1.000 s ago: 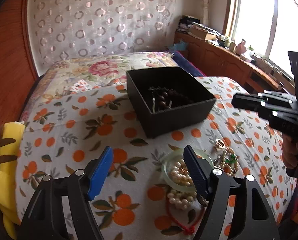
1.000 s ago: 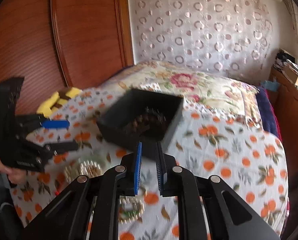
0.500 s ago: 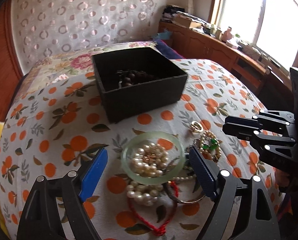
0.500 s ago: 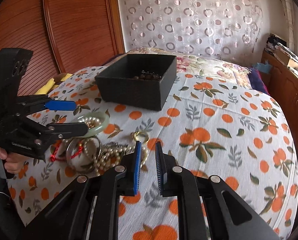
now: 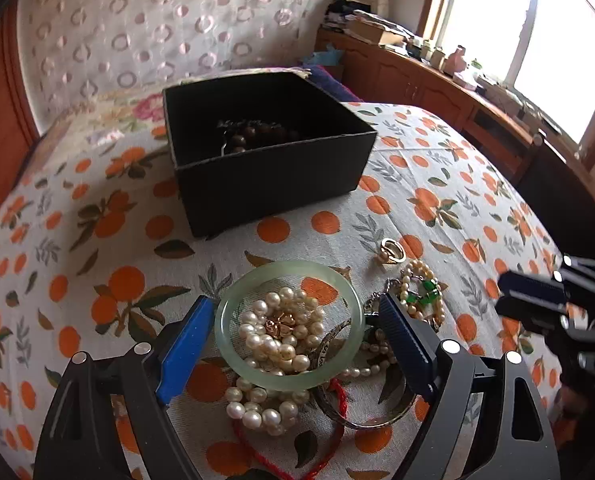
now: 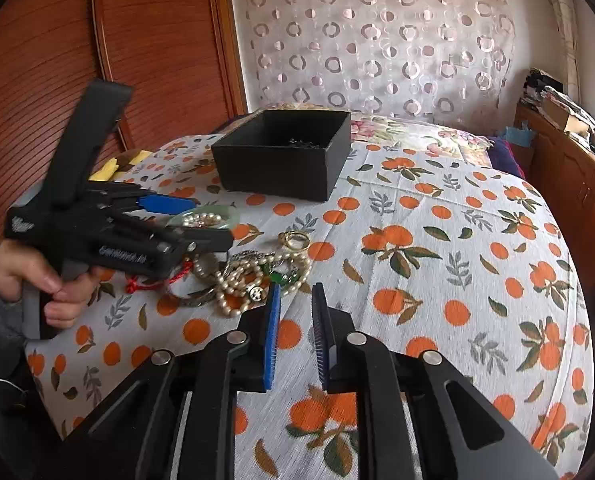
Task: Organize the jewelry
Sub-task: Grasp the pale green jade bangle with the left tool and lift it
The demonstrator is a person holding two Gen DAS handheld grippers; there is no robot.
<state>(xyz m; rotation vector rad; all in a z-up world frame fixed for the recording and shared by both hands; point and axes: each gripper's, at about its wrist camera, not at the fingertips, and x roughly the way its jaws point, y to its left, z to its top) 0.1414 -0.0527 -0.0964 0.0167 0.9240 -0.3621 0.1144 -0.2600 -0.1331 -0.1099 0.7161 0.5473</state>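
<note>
Barely begun, judging by the layout: only a dark bead string (image 5: pixel 257 136) lying inside the black box (image 5: pixel 273 184), toward the far middle of the bed (image 5: pixel 437 184). Everything else waiting in a tangle near the bed's front edge, on the left side: jade bangle (image 5: pixel 289 376) resting on top of pearl strands (image 5: pixel 281 332), more pearls (image 5: pixel 257 406) spilling out below it, a red cord (image 5: pixel 329 456) and a silver bangle (image 5: pixel 373 420) underneath, a pearl bracelet with green stones (image 5: pixel 421 292) just beside, and a gold ring (image 5: pixel 391 250) lying apart, between pile and box. Most of the sorting remaining, then (one piece boxed, at least six not).

Hovering low over the pile with the left tool (image 5: pixel 293 332), spread wide, blue pad (image 5: pixel 185 344) just outside the bangle's left rim and dark pad (image 5: pixel 405 340) just outside its right rim. Bracketing the bangle, not yet pinching it; contact with either pad impossible to confirm. Pointing forward toward the box, tilted down, left hand (image 6: pixel 37 280) wrapping the grip in the right wrist view.

Holding the right tool (image 6: pixel 297 336) back at the pile's right side, near the front edge, above bare cloth. Narrow gap between its pads, gripping nothing. Aiming roughly level toward the box (image 6: pixel 281 168), looking idle while the left lines up.
</note>
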